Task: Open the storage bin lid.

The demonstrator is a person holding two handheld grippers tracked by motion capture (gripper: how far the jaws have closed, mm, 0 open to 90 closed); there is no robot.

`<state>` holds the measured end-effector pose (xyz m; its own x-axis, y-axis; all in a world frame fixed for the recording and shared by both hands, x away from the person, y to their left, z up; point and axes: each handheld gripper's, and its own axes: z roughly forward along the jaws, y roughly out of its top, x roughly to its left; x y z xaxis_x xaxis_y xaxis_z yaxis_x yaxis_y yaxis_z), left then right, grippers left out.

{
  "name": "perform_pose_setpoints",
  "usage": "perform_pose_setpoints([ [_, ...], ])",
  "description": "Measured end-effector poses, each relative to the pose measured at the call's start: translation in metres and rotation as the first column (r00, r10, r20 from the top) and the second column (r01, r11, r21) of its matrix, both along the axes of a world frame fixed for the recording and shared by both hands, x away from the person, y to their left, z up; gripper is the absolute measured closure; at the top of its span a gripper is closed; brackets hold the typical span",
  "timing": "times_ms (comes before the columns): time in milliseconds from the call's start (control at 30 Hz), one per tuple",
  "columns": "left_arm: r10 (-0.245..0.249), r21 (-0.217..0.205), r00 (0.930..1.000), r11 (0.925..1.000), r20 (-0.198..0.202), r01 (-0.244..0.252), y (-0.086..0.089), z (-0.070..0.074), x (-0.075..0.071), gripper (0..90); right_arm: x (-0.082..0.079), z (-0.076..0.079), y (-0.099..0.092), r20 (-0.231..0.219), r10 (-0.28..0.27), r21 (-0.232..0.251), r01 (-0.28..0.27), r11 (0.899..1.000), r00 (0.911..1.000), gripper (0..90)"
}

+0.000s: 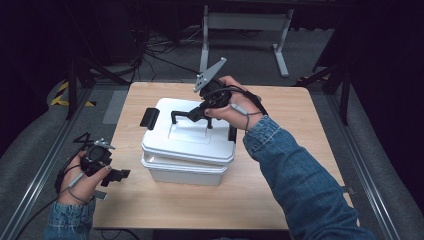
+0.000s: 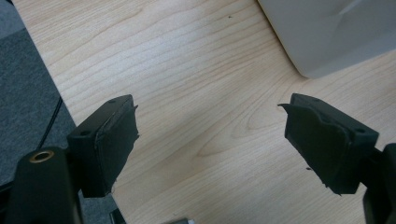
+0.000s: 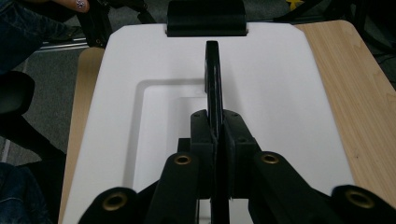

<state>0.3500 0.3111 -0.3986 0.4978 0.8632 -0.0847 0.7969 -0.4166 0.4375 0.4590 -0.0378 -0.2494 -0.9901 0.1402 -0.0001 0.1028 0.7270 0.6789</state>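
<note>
High view hides the right gripper (image 1: 196, 114) pads behind the hand; its own view shows the jaws clamped on the black handle (image 3: 214, 79). White box (image 1: 186, 169) sits mid-table, lid (image 1: 175, 142) on, latch (image 1: 149, 118) at 10 o'clock. Left gripper (image 2: 211, 135), at 8 o'clock, gapes wide, empty.

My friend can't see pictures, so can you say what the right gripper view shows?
A black tool is shut on the thin black handle of a white box lid, seen from just behind the jaws. A black latch sits at the lid's far edge, and the wooden table shows at the sides.
</note>
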Motion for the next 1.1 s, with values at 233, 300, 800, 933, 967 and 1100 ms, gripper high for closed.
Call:
perform_pose_setpoints([
  [233, -0.005, -0.001, 1.0000, 1.0000, 0.000, 0.005, 0.000, 0.000, 0.002, 17.8, 0.001, 0.006, -0.017, 0.004, -0.034, 0.005, 0.034, 0.999, 0.9994, 85.0],
  [300, -0.003, 0.000, 1.0000, 1.0000, 0.001, 0.003, -0.001, 0.000, 0.002, 17.8, 0.001, 0.007, -0.019, 0.003, -0.039, 0.008, 0.039, 0.999, 0.9992, 85.0],
  [800, -0.015, 0.001, 0.9999, 0.9999, -0.001, 0.015, -0.005, 0.000, 0.006, 17.8, 0.004, 0.010, -0.056, -0.012, -0.104, 0.037, 0.105, 0.994, 0.9945, 85.0],
  [933, -0.015, 0.004, 0.9999, 0.9999, -0.003, 0.015, -0.005, 0.000, 0.006, 17.8, 0.005, 0.011, -0.068, -0.015, -0.126, 0.042, 0.126, 0.991, 0.9920, 85.0],
  [967, -0.017, 0.005, 0.9999, 0.9998, -0.003, 0.017, -0.005, 0.000, 0.006, 17.8, 0.005, 0.011, -0.071, -0.016, -0.134, 0.044, 0.135, 0.990, 0.9908, 85.0],
  [1100, -0.017, 0.004, 0.9998, 0.9999, -0.007, 0.017, -0.006, -0.001, 0.006, 17.8, 0.006, 0.010, -0.085, -0.026, -0.160, 0.049, 0.161, 0.986, 0.9867, 85.0],
])
